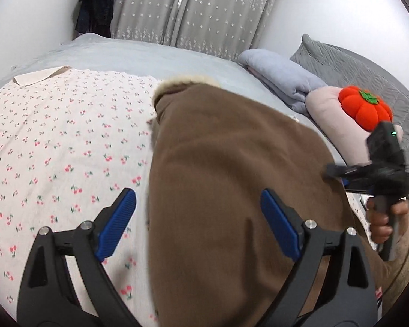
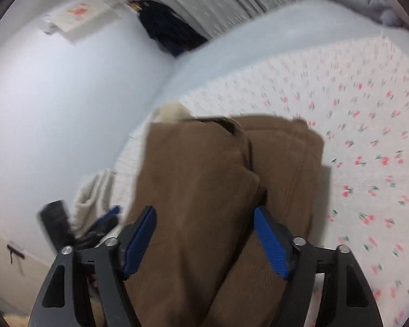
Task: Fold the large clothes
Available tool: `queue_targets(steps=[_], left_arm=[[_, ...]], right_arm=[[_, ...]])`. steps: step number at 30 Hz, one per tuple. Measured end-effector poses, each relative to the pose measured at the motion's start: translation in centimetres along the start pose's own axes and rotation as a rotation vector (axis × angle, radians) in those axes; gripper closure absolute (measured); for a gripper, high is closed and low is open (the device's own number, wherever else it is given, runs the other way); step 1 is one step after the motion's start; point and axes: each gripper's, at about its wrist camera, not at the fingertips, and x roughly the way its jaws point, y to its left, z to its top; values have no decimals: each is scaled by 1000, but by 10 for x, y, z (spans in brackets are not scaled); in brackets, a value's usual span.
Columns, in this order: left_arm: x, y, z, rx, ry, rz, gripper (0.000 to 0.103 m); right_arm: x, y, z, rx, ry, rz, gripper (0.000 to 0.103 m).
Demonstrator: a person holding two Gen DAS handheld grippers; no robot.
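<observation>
A brown coat [image 1: 218, 163] with a cream fleece collar [image 1: 188, 80] lies folded on the cherry-print sheet [image 1: 54, 136]. My left gripper [image 1: 200, 220] hangs over its left edge, wide open. One pad is above the sheet and the other above the brown cloth, and nothing is pinched. At the coat's right edge a hand holds my right gripper [image 1: 338, 174]. In the right wrist view the brown coat [image 2: 204, 163] bulges up between the blue pads of the right gripper [image 2: 205, 241], which press on a thick fold of it.
A pale blue bedspread [image 1: 150, 54] covers the far part of the bed. An orange pumpkin plush [image 1: 365, 109] rests on a pink pillow [image 1: 332, 114], beside a folded lilac blanket [image 1: 283, 76] and a grey quilt [image 1: 354, 65]. Dark clothes [image 1: 98, 2] hang by the curtain [image 1: 199, 8].
</observation>
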Motion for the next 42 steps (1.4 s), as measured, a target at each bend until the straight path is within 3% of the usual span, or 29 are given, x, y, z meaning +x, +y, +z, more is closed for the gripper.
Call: queue_targets(steps=[1,2,5,7,9,11,13,16,18,20,23,25,28,31,37,39,42], left_arm=[[2,-1,6,9,-4,11,14],[0,-3,6,19,-6,11,16],[-6,-11,20,55,-45,-41,17],[-3,-18,26,61,-44,-116,17],[11,-25,27,53,1,-179,17],[35,-31,20,41,91,-232,17],[48,-41,12,69,107,-216,17],[49,-59,5,199,111,-120,16],[43,-61,4,230,110,-84,16],[32,-57,5,203,114,-92,16],[9,-55,0,164,92,-164,16],[-10,-59,-9,164,69,-200,16],[-25,-67,-25,195,69,-227,16],[-28,-71,-52,232,111,-242,16],[-27,-92,-105,424,64,-93,16],[-34,-93,-101,392,79,-77,16],[-52,-83,-93,279,99,-111,16]], right_arm=[[12,1,2,-7,18,-27,78],[12,4,4,-10,20,-27,84],[-33,36,0,-71,-110,61,91],[-67,53,-1,-142,-198,88,92],[-83,43,0,-149,-241,68,92],[-88,4,-1,-59,-239,31,92],[-59,-57,-9,72,-152,-21,88],[-26,-97,-34,158,-79,-30,73],[-37,-87,-37,155,-125,-32,63],[-56,-69,-37,119,-159,-87,61],[-94,-15,-47,-70,-212,-188,61],[-107,28,-64,-203,-213,-197,61],[-107,63,-89,-318,-187,-185,61],[-84,67,-112,-363,-125,-228,61],[-43,24,-148,-304,-5,-339,70],[-44,30,-148,-286,-27,-363,70],[-56,45,-148,-300,-68,-393,64]])
